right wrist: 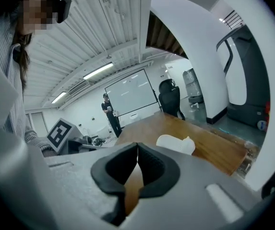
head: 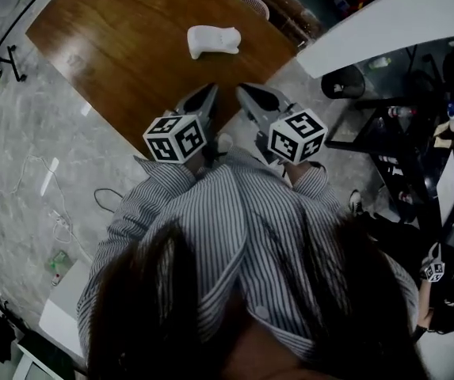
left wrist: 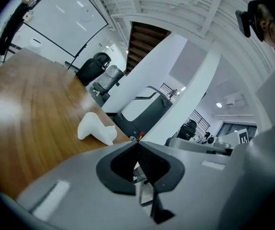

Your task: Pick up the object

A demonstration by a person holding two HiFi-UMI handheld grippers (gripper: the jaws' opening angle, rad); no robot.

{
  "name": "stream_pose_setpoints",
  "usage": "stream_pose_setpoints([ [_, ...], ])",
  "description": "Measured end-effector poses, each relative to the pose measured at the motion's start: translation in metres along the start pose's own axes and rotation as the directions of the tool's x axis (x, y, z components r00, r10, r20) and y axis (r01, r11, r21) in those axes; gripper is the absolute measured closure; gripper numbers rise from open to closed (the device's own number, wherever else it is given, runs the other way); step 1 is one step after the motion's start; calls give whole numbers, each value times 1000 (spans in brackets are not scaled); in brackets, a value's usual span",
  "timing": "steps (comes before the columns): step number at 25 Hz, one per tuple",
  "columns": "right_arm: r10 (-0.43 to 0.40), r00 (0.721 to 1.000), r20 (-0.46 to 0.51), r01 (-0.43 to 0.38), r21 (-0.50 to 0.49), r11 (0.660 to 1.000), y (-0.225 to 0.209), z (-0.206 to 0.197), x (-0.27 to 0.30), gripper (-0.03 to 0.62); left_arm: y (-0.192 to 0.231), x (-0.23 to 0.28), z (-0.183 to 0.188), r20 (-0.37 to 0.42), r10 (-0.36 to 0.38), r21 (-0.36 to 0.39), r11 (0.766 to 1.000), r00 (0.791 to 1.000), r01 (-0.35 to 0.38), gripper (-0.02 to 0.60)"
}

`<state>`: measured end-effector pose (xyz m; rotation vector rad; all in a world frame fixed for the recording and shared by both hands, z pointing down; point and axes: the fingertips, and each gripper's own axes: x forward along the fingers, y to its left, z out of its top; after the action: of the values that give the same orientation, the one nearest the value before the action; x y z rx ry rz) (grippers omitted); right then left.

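The object [head: 213, 40] is matt white, the table [head: 123, 54] smooth glossy wood, the floor [head: 28, 133] polished veined stone.

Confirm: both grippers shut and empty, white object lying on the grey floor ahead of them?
One thing is off. The white object lies on the wooden table, not the grey floor, as the head view shows. The rest holds: the left gripper and the right gripper are both shut and empty, with the object ahead of them.

White object [head: 213, 40] on wooden table [head: 123, 46]
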<state>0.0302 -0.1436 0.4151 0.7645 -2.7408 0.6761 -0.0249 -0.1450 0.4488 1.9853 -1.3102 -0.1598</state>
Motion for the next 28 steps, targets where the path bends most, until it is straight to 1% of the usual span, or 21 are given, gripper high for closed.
stream_pose_setpoints([
  [5, 61, 993, -102, -74, -120, 990, -22, 8, 30, 591, 19, 18, 3, 19, 30, -50, 998, 999, -29, 578],
  [8, 75, 976, -202, -118, -211, 970, -37, 6, 49, 588, 32, 26, 1, 28, 62, -57, 997, 998, -60, 578],
  [10, 81, 960, -268, -156, -272, 950, -45, 4, 62, 562, 42, 29, -1, 28, 79, -80, 994, 996, -76, 578],
  [11, 82, 952, -295, -176, -304, 936, -50, 3, 69, 554, 47, 31, -2, 30, 86, -93, 992, 996, -83, 578],
  [13, 90, 932, -351, -222, -357, 907, -60, -1, 84, 518, 57, 37, -3, 40, 103, -123, 988, 994, -98, 578],
  [16, 101, 891, -443, -297, -400, 867, -74, -10, 104, 431, 65, 50, -3, 63, 124, -166, 980, 990, -112, 578],
  [17, 96, 877, -471, -319, -421, 849, -78, -14, 110, 385, 67, 54, -3, 69, 127, -177, 978, 989, -113, 578],
  [18, 87, 864, -496, -338, -444, 830, -82, -16, 117, 354, 69, 58, -3, 74, 130, -186, 976, 989, -114, 578],
  [19, 77, 853, -517, -356, -467, 809, -86, -18, 125, 328, 72, 61, -4, 76, 133, -193, 974, 988, -116, 578],
  [21, 59, 832, -552, -394, -511, 764, -92, -21, 140, 297, 79, 66, -5, 79, 142, -208, 970, 987, -123, 578],
  [24, 21, 792, -610, -462, -576, 674, -103, -32, 159, 263, 92, 71, -5, 87, 160, -235, 963, 983, -136, 578],
  [27, -33, 769, -639, -510, -644, 571, -114, -37, 176, 243, 105, 75, -8, 97, 180, -268, 952, 979, -148, 578],
  [28, -47, 756, -652, -529, -652, 544, -117, -39, 180, 233, 107, 76, -9, 99, 186, -285, 946, 977, -151, 578],
])
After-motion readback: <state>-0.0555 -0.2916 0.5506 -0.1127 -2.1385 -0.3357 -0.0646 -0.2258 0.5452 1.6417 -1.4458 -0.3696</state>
